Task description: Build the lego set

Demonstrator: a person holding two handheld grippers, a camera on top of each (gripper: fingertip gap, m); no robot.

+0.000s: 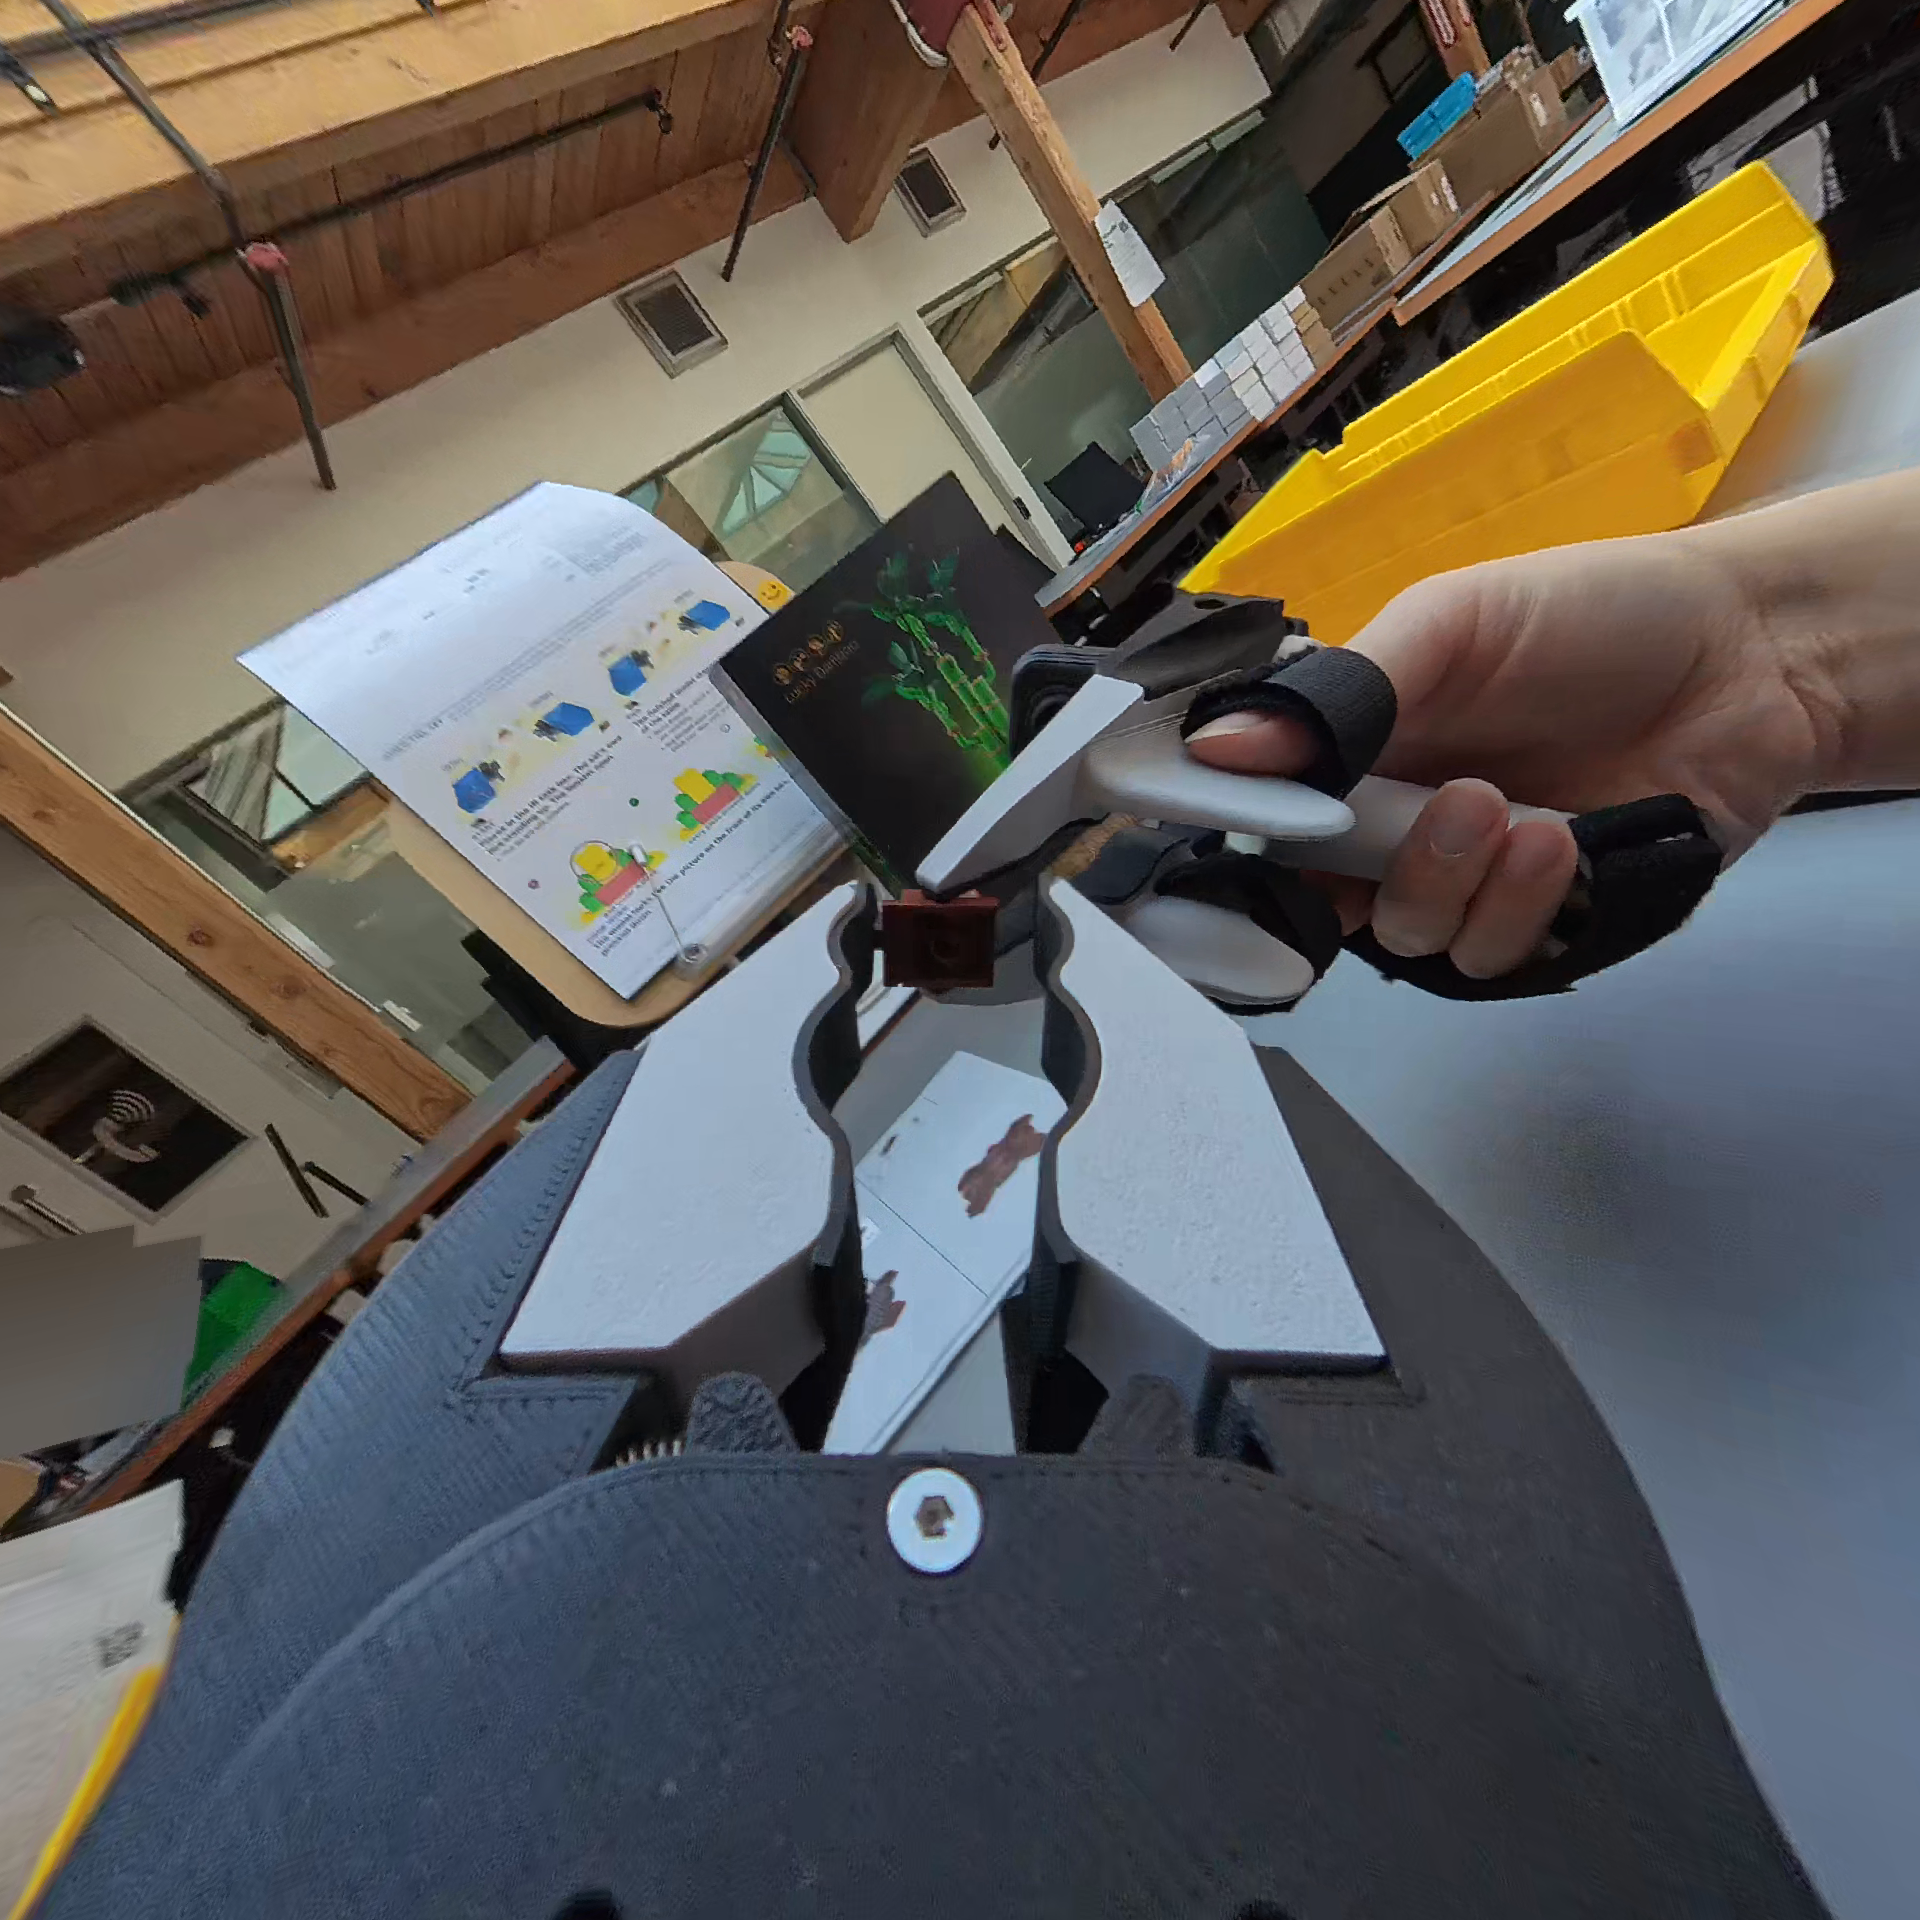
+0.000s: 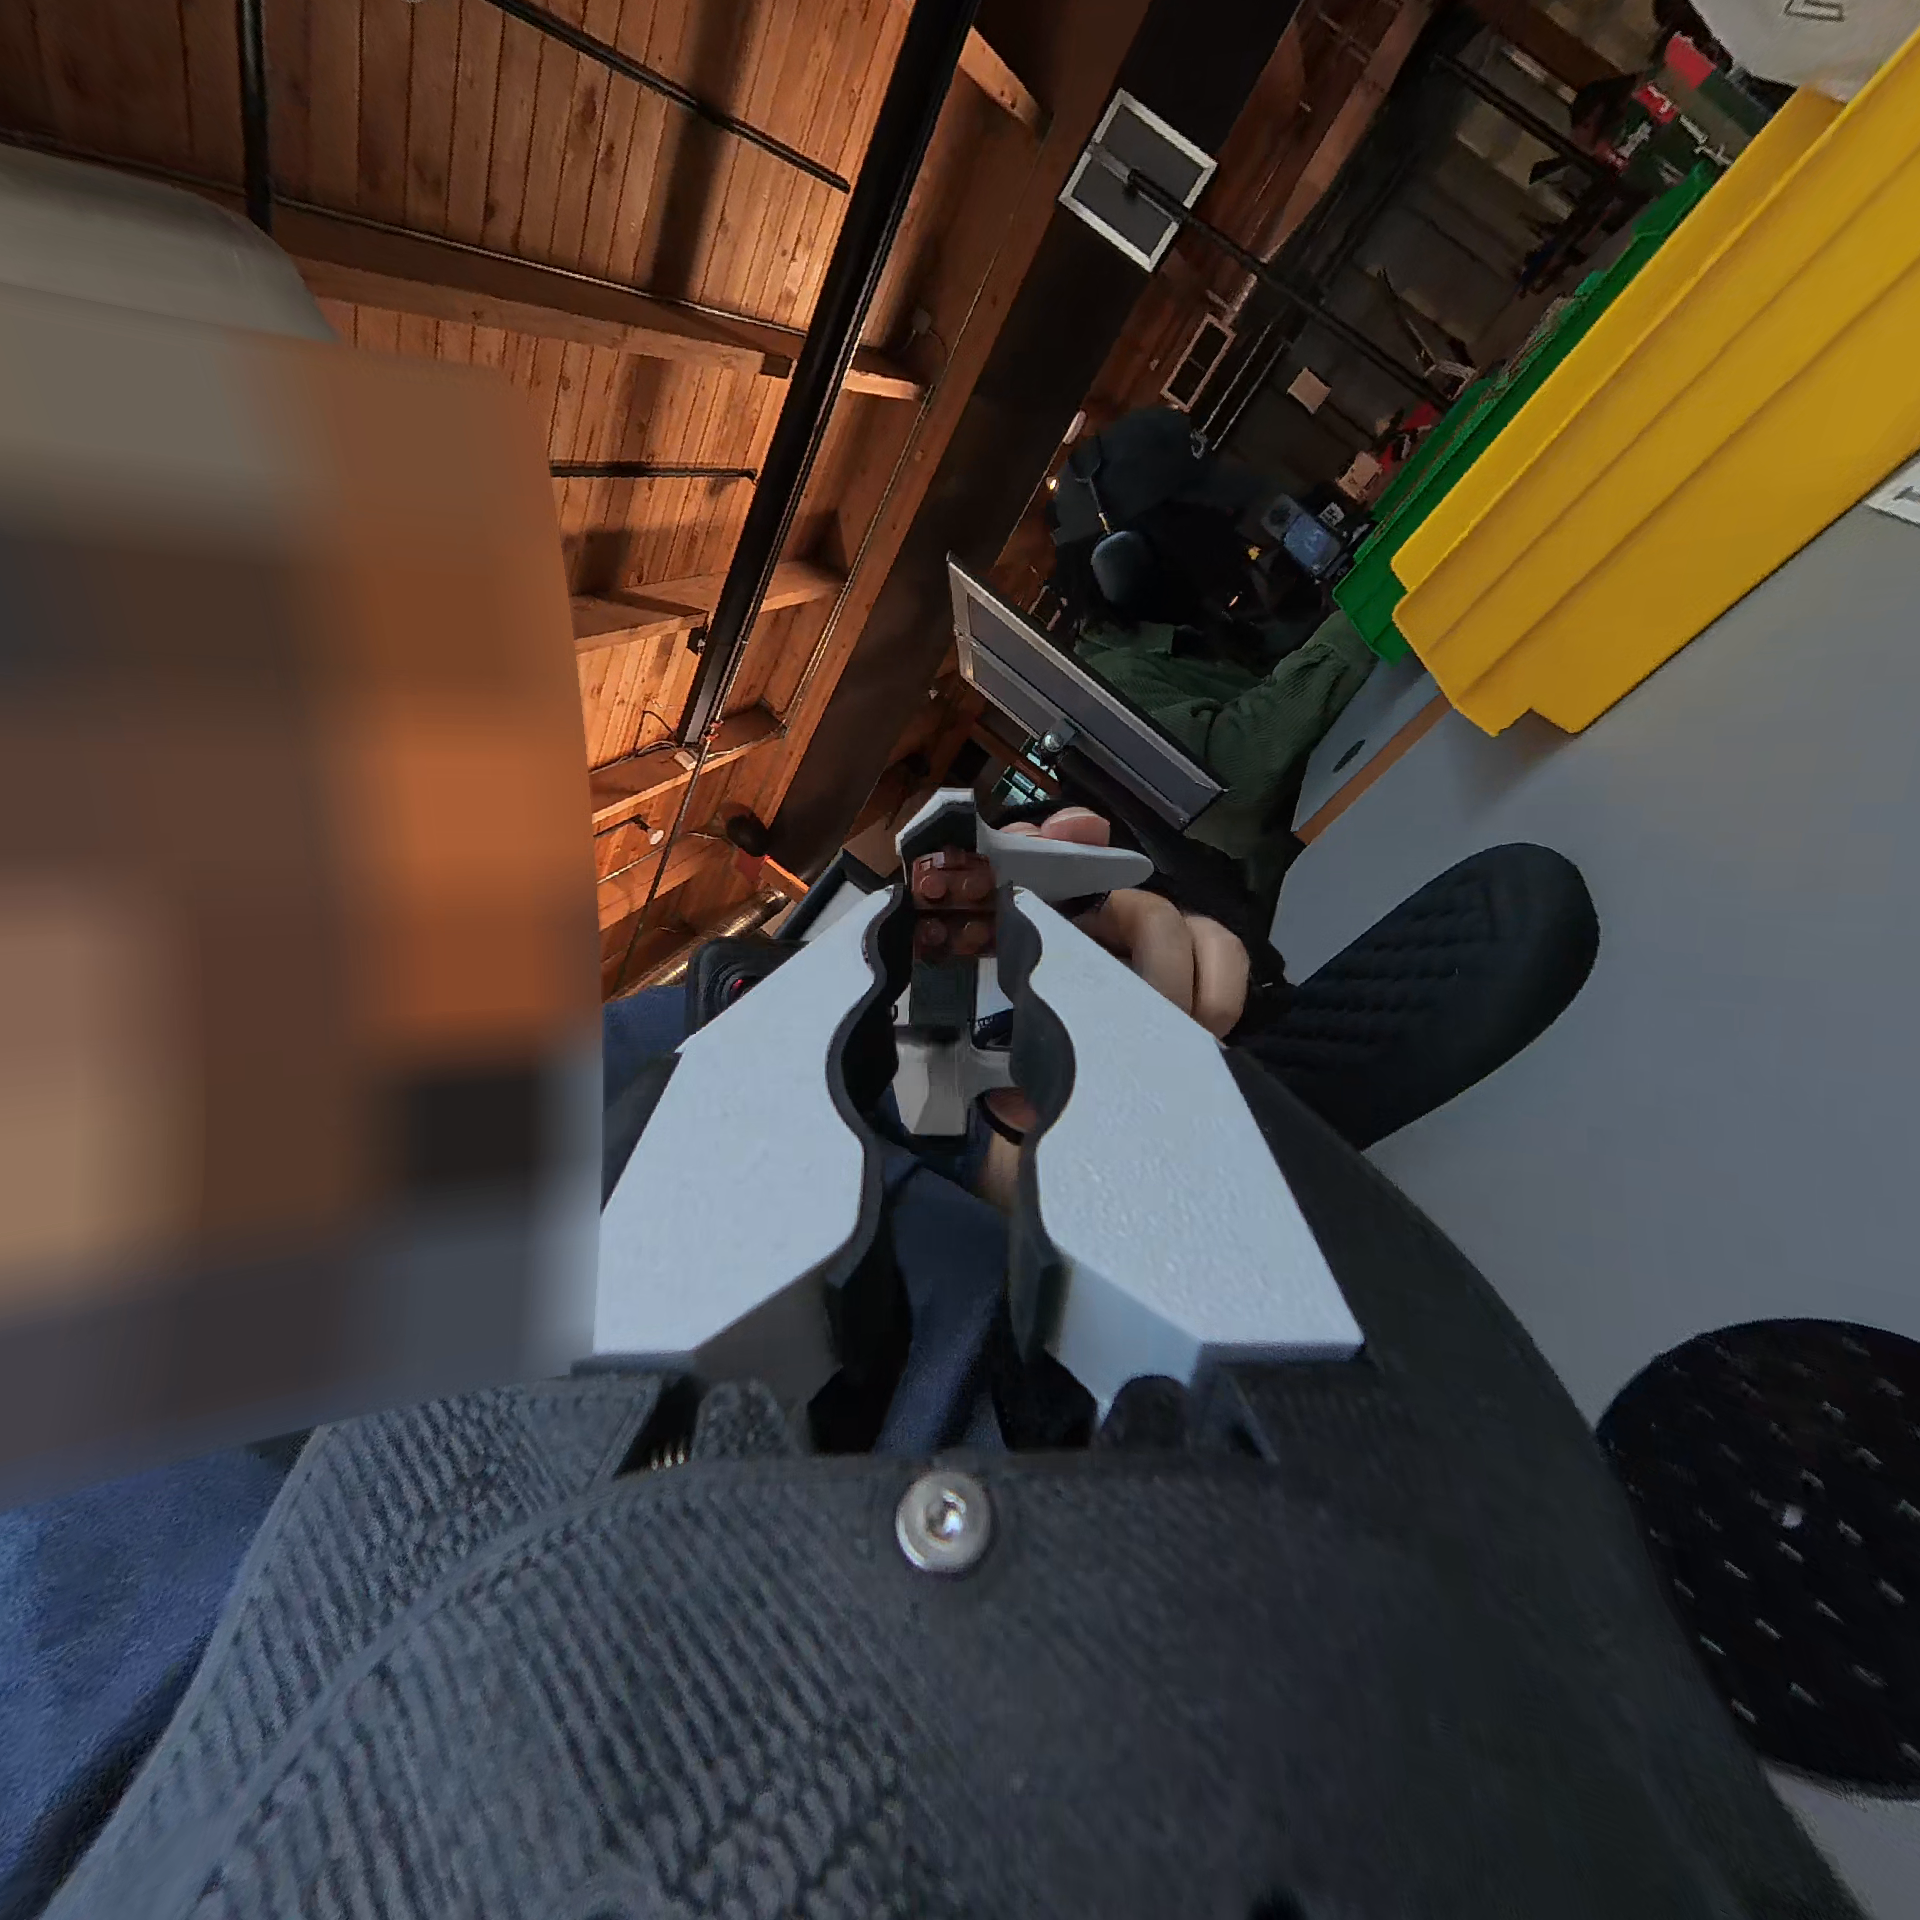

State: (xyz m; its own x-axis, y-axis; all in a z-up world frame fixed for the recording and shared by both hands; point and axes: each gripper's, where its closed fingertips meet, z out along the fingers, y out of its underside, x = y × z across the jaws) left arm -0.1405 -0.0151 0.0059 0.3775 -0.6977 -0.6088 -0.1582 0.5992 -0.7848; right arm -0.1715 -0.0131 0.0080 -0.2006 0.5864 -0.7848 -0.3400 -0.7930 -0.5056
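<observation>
A small dark brown brick (image 1: pixel 940 940) hangs in the air above the grey table (image 1: pixel 1558 1195). My left gripper (image 1: pixel 954 912) has its jaws apart around the brick. Its left fingertip (image 1: pixel 860 925) touches the brick's side, and a gap shows on the other side. My right gripper, held in a hand (image 1: pixel 1558 727), comes in from the right, and its upper fingertip (image 1: pixel 940 878) rests on the brick's top. In the right wrist view my right gripper (image 2: pixel 953 914) is shut on the brown brick (image 2: pixel 951 928), with the left gripper's grey fingers (image 2: pixel 1070 862) just beyond.
An instruction sheet (image 1: pixel 540 727) stands propped behind, with a black booklet showing a green plant (image 1: pixel 894 696) in front of it. An open manual (image 1: pixel 935 1226) lies on the table below. Yellow bins (image 1: pixel 1538 416) sit at the back right. A black round pad (image 2: pixel 1787 1538) lies on the table. Only a small space, under 4 cm, lies between the two pairs of fingers.
</observation>
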